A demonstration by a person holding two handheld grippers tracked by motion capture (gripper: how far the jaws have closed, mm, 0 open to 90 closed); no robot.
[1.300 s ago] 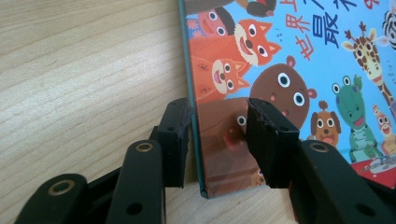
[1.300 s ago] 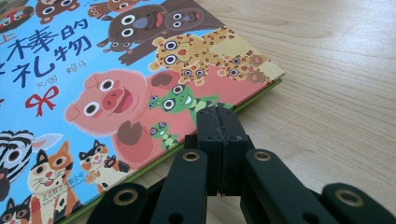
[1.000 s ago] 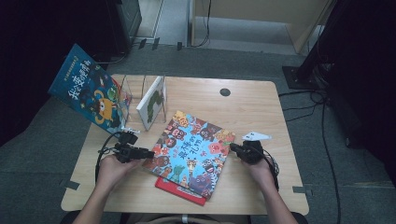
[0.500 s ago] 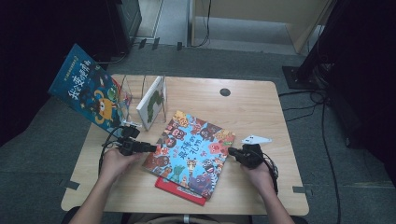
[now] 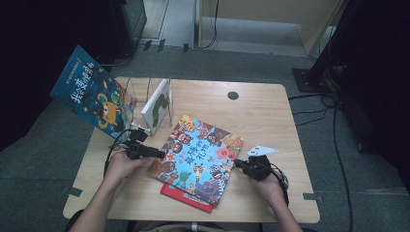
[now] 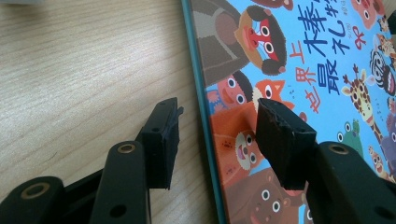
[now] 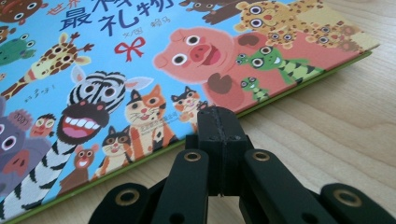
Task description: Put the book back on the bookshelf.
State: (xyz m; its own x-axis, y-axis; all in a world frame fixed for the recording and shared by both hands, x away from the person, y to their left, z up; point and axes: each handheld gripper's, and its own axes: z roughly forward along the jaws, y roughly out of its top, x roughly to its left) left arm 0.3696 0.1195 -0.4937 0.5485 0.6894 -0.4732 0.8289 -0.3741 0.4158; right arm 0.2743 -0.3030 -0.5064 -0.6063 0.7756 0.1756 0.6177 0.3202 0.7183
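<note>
A picture book with cartoon animals on a blue cover [image 5: 200, 154] lies in the middle of the wooden table [image 5: 270, 116], on top of a red book [image 5: 186, 197]. My left gripper [image 5: 162, 154] is at the book's left edge. In the left gripper view its jaws have just been opening and straddle that edge of the book [image 6: 289, 56]: one pad [image 6: 163, 140] is over bare wood, the other [image 6: 280, 140] over the cover, and neither presses on it. My right gripper [image 5: 238, 164] sits at the book's right edge, shut with nothing between its jaws [image 7: 219, 123], its tip against the cover's border [image 7: 140, 84].
A blue book [image 5: 92, 99] leans out over the table's left edge from a clear rack [image 5: 140, 94], and a white book [image 5: 157, 106] stands upright in it. A dark cable hole [image 5: 233, 95] sits near the far edge. Bare wood lies right of the picture book.
My left hand has shifted slightly away from the near edge and toward the book's left edge. The right hand and the books have stayed put.
</note>
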